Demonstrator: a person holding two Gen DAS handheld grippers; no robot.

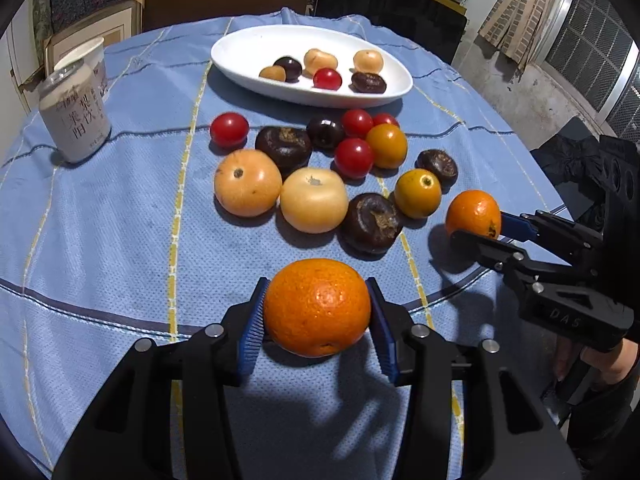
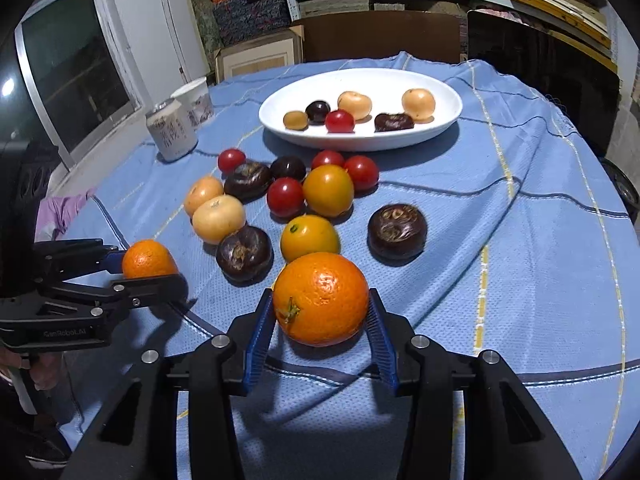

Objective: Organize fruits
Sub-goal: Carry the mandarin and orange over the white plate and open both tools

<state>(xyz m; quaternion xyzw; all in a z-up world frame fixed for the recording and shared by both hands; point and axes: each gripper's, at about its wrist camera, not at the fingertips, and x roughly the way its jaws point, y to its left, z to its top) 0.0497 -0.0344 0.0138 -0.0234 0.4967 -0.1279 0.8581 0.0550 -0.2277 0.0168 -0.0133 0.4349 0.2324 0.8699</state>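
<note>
My left gripper point(image 1: 316, 312) is shut on an orange point(image 1: 317, 306), held just above the blue cloth near the front edge. My right gripper point(image 2: 322, 312) is shut on a second orange point(image 2: 321, 298). Each gripper shows in the other's view: the right one point(image 1: 476, 226) at right with its orange point(image 1: 473, 213), the left one point(image 2: 150, 270) at left with its orange point(image 2: 148, 259). A white oval plate point(image 1: 248, 46) at the back holds several small fruits. Loose tomatoes, pale round fruits, yellow fruits and dark water chestnuts point(image 1: 372, 222) lie mid-table.
A drink can point(image 1: 74, 118) and a paper cup point(image 1: 86, 60) stand at the back left. The round table's edge point(image 1: 460, 292) curves close by the right gripper. Shelves, boxes and a dark chair stand behind the table.
</note>
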